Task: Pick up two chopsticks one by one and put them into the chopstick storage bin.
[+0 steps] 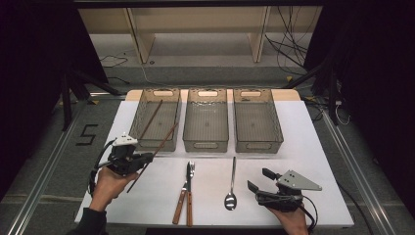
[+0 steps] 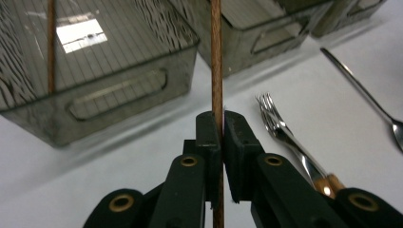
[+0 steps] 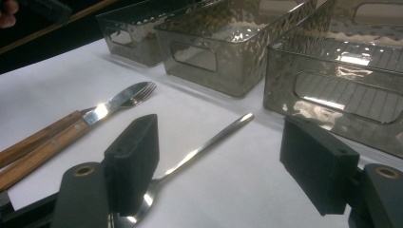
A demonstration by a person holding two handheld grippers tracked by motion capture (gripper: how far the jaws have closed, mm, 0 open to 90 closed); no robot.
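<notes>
Left gripper [image 2: 217, 124] of mine clamps a chopstick [image 2: 216, 57], its tip slanting ahead over the nearest bin [image 1: 155, 117]; my right gripper [image 1: 258, 179] gapes above a spoon [image 1: 231, 198].

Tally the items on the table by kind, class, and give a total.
Bins: 3
Chopsticks: 2, one in the left bin, one held by the left gripper
Wooden-handled cutlery: 2
Spoons: 1
Total: 8
</notes>
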